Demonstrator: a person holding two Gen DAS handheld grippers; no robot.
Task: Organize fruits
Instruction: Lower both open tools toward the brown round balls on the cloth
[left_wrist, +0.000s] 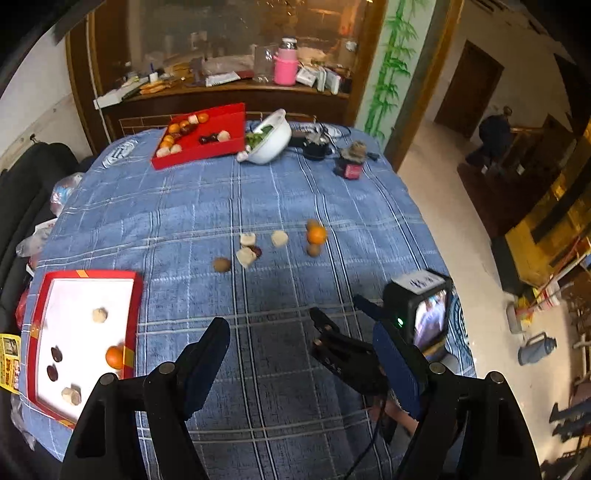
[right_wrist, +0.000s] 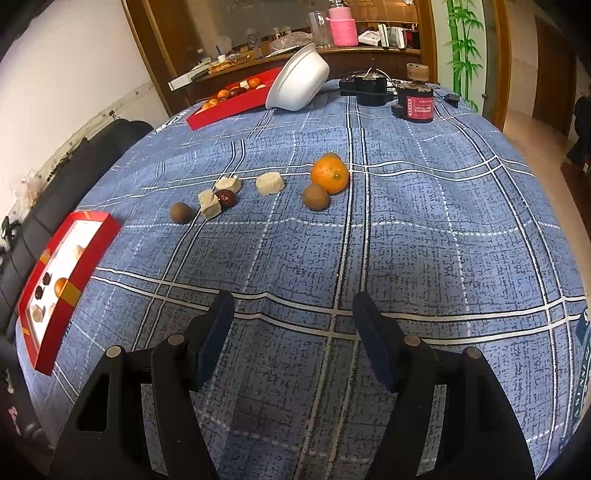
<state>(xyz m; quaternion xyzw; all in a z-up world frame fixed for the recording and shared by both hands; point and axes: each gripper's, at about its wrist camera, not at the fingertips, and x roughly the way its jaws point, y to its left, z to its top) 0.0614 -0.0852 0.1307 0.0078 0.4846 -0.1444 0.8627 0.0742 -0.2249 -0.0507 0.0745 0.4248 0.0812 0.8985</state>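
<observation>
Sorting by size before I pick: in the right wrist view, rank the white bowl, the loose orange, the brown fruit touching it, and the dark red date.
Largest to smallest as they look:
1. white bowl, though farthest away
2. orange
3. brown fruit
4. dark red date
The last two look close in size, so that order is unsure.

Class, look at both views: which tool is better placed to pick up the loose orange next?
Right: the right tool is open, empty and faces the orange; the left tool sits beside the near tray.
</observation>
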